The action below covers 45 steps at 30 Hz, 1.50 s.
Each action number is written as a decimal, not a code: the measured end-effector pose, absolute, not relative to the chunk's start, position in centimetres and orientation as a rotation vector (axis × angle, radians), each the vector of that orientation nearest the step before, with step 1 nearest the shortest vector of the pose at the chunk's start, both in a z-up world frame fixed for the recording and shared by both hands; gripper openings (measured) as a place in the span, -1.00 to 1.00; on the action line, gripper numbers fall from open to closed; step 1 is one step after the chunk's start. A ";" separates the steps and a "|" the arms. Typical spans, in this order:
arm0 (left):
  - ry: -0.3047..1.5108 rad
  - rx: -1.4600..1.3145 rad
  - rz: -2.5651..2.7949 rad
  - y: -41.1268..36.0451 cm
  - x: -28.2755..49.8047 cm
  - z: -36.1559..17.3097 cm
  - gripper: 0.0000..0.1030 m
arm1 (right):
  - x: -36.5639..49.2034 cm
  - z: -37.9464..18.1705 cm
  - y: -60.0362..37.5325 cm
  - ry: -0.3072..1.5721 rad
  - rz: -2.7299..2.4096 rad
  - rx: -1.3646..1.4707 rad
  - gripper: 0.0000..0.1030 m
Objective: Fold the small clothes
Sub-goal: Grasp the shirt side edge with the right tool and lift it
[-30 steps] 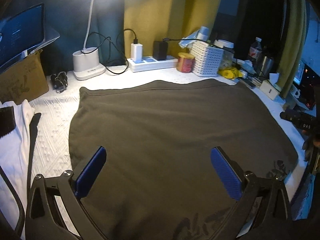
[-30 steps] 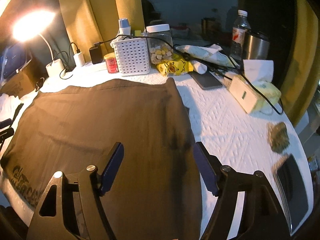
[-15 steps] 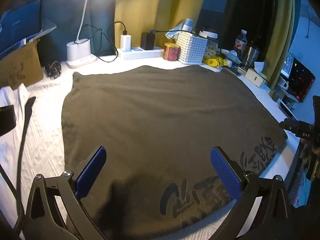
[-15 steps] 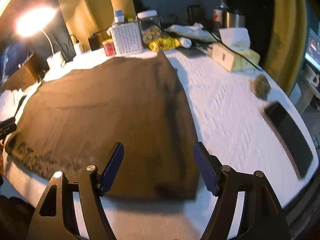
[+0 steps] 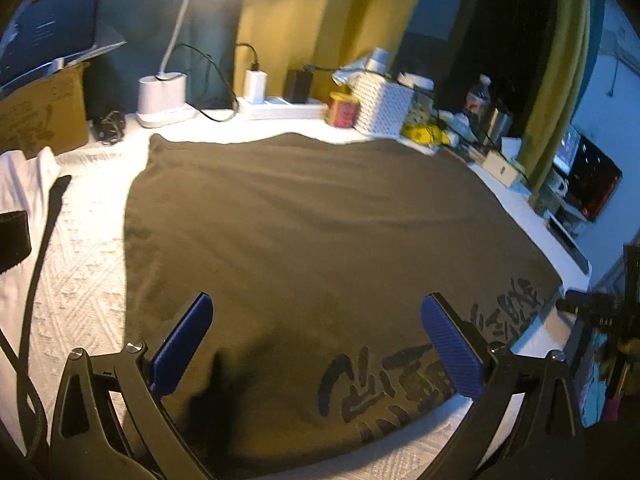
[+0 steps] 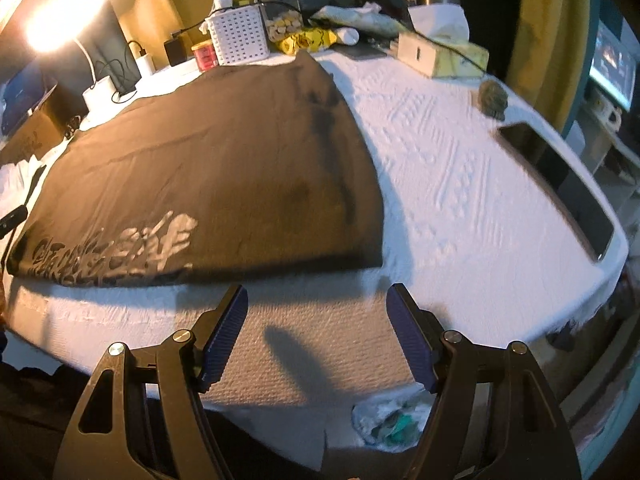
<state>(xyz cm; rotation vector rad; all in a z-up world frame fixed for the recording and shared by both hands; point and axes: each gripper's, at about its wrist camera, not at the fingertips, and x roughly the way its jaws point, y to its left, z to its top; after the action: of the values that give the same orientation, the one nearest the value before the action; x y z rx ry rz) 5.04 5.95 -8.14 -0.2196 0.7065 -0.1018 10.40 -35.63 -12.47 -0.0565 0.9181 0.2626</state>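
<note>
A dark brown garment with printed lettering along its near hem lies flat on the white textured table cover. My left gripper hovers open over the garment's near left part, nothing between its blue pads. My right gripper is open too, held just off the table's front edge below the garment's near right corner, with only the cover's hanging edge between its fingers. The right gripper's body shows at the far right of the left wrist view.
Along the back stand a lamp base, power strip, red tin and white basket. A tissue box, a small brown lump and a dark phone lie right. White clothes lie left.
Both grippers drew back toward the table's near edge. The garment's printed hem has come into view, and the right gripper now sits off the front edge instead of over the cloth.
</note>
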 end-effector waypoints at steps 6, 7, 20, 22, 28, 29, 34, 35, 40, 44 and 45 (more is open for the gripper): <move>0.683 -0.237 -0.080 7.0 5.3 -7.7 0.98 | 12.0 -12.3 -35.4 0.899 0.303 0.070 0.48; 0.676 -0.239 -0.072 7.1 5.3 -7.6 0.98 | 12.3 -12.3 -35.1 0.893 0.300 0.076 0.48; 0.705 -0.214 -0.055 7.5 7.7 -7.3 0.98 | 17.6 -12.2 -32.6 0.862 0.388 0.199 0.48; 0.712 -0.209 -0.051 7.6 8.1 -7.3 0.98 | 18.5 -12.3 -32.2 0.856 0.394 0.209 0.48; 0.726 -0.197 -0.036 8.3 9.2 -7.3 0.98 | 21.2 -12.3 -31.1 0.851 0.414 0.208 0.48; 0.729 -0.195 -0.033 8.4 9.4 -7.3 0.98 | 21.6 -12.2 -31.0 0.849 0.420 0.206 0.48; 0.745 -0.198 -0.031 8.7 10.4 -7.5 0.98 | 23.8 -12.1 -30.2 0.859 0.434 0.180 0.38; 0.748 -0.198 -0.031 8.7 10.6 -7.5 0.98 | 24.2 -12.1 -30.1 0.861 0.430 0.175 0.34; 0.761 -0.179 -0.029 9.1 11.2 -7.7 0.98 | 26.2 -12.1 -29.5 0.854 0.415 0.148 0.32; 0.765 -0.171 -0.027 9.6 11.5 -7.6 0.98 | 27.3 -12.2 -29.0 0.850 0.399 0.123 -0.11; 0.764 -0.170 -0.026 9.8 11.6 -7.6 0.98 | 27.5 -12.3 -29.0 0.850 0.394 0.117 -0.35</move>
<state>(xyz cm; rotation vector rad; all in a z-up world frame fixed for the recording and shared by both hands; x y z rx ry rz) 11.55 9.75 -7.57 -0.1703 0.7644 -0.0260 27.50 -28.96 -12.26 0.1170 0.8498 0.3942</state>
